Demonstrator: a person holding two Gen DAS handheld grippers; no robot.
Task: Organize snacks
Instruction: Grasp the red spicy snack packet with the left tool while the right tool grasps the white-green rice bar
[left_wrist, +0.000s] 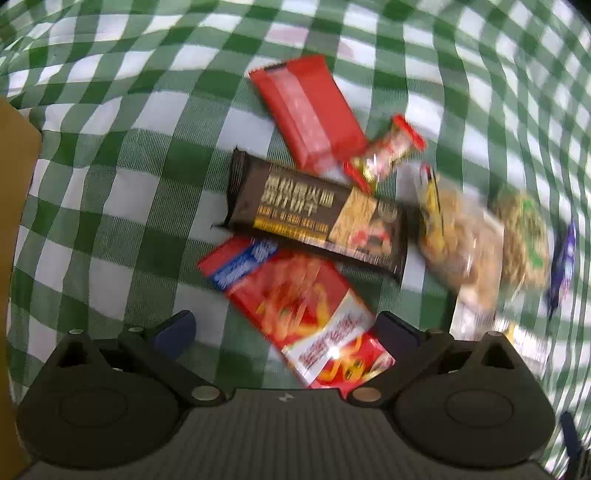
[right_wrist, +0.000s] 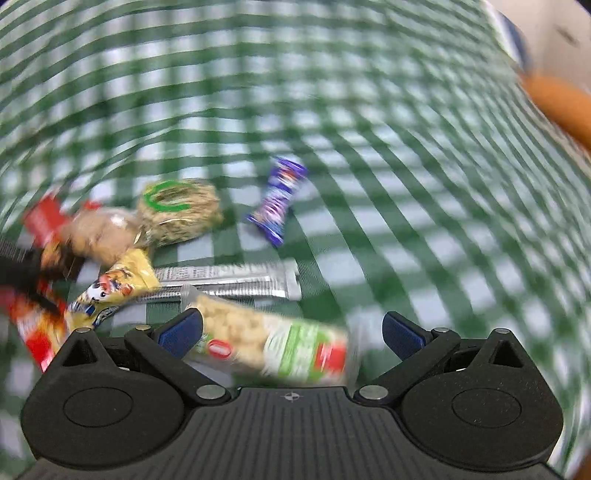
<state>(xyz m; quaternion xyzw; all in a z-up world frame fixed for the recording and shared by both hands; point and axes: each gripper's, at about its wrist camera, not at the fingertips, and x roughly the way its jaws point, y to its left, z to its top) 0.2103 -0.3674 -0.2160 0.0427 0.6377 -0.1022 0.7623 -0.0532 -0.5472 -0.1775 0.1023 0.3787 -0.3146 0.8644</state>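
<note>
Snacks lie on a green checked cloth. In the left wrist view my left gripper is open over a red shrimp-stick pack. Beyond lie a dark brown biscuit pack, a plain red pack and a small red candy. In the right wrist view my right gripper is open with a clear bag of pale puffs with a green label lying between its fingers. Beyond are a silver bar, a purple candy, a green-ringed cake and a yellow pack.
A brown cardboard edge stands at the left of the left wrist view. An orange and white object sits at the far right of the right wrist view. Clear-wrapped brown pastries lie right of the biscuit pack.
</note>
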